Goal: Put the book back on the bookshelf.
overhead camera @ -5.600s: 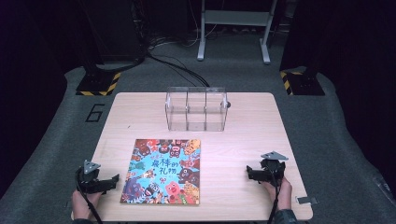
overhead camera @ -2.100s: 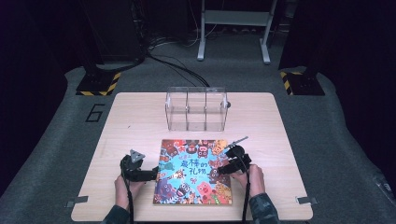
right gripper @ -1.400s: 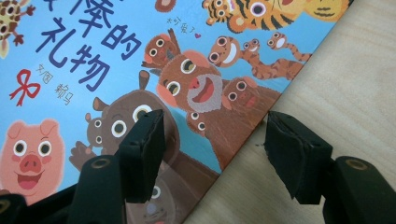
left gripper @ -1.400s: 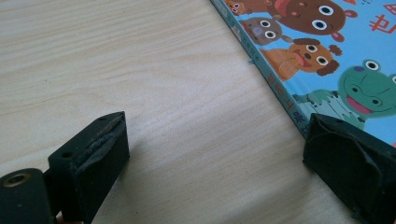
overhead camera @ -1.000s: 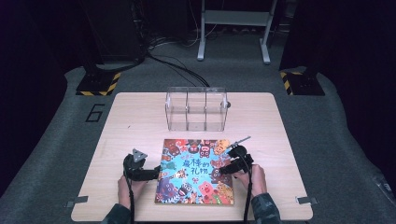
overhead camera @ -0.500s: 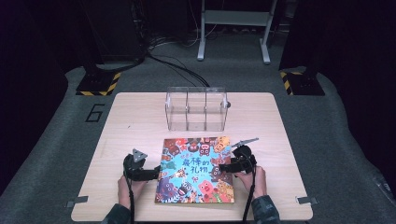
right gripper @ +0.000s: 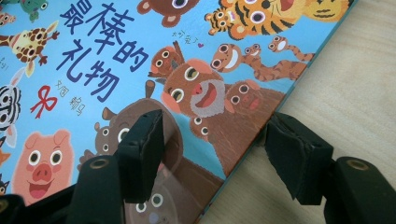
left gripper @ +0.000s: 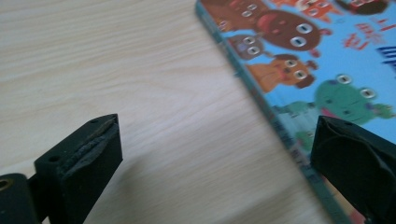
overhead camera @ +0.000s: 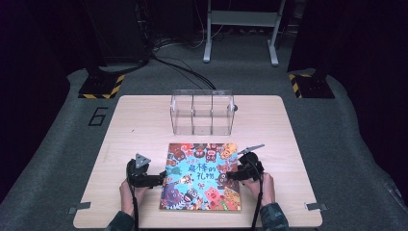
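A colourful picture book (overhead camera: 202, 175) lies flat on the wooden table (overhead camera: 144, 120), near its front edge. My left gripper (overhead camera: 161, 179) is open at the book's left edge. In the left gripper view (left gripper: 215, 154) one jaw is over bare wood and the other over the cover (left gripper: 327, 70). My right gripper (overhead camera: 232, 174) is open at the book's right edge. In the right gripper view (right gripper: 215, 140) its left jaw hangs over the cover (right gripper: 116, 60) and its right jaw over the table beside the edge. Neither gripper holds anything.
A clear plastic box (overhead camera: 202, 112) with three compartments stands at the back middle of the table. Bare wood (overhead camera: 284, 139) lies on both sides of the book. A person's hands (overhead camera: 264, 185) come in from the front edge.
The book now lies further right than 5.6 s ago. Both grippers have come in from the table's sides to the book's edges. Over the last second they have barely moved.
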A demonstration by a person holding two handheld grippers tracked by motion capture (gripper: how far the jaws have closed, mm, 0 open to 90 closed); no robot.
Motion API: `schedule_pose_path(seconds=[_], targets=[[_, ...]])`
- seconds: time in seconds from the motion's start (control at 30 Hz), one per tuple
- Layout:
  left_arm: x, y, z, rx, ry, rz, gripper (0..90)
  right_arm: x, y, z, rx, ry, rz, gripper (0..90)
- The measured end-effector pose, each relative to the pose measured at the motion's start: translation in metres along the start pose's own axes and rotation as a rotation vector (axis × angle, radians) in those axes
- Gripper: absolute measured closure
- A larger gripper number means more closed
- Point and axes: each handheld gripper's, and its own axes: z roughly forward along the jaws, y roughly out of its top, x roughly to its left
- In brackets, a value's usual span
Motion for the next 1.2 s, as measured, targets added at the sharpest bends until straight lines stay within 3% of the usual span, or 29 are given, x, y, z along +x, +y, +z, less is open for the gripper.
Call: schedule_pose_path(seconds=[0.1, 0.27, 0.33, 0.4, 0.53, 0.8, 0.93, 1.07, 1.2], targets=[[0.000, 0.001, 0.005, 0.015, -0.043, -0.025, 1.0, -0.001, -0.001, 0.001, -0.003, -0.003, -0.006, 37.1], [0.002, 0.002, 0.008, 0.024, -0.057, -0.039, 0.7, -0.001, 0.000, 0.000, -0.010, 0.001, -0.001, 37.0], [0.002, 0.003, 0.008, 0.023, -0.061, -0.044, 0.7, -0.001, 0.000, -0.004, -0.040, 0.035, 0.033, 37.0], [0.002, 0.002, 0.008, 0.016, -0.062, -0.048, 0.7, -0.001, 0.001, -0.007, -0.090, 0.070, 0.040, 37.1], [0.003, 0.002, 0.007, 0.016, -0.075, -0.052, 0.8, 0.003, 0.008, -0.014, -0.136, 0.110, 0.043, 37.3], [0.004, 0.002, 0.007, 0.014, -0.074, -0.059, 0.8, 0.006, 0.012, -0.018, -0.152, 0.112, 0.024, 37.4], [0.004, 0.002, 0.007, 0.014, -0.078, -0.062, 0.8, 0.008, 0.017, -0.018, -0.161, 0.092, 0.007, 35.7], [0.004, 0.002, 0.007, 0.014, -0.079, -0.061, 0.8, 0.010, 0.021, -0.017, -0.142, 0.077, 0.003, 33.2], [0.005, 0.002, 0.007, 0.010, -0.088, -0.057, 1.7, 0.009, 0.025, -0.015, -0.142, 0.091, 0.003, 33.0]])
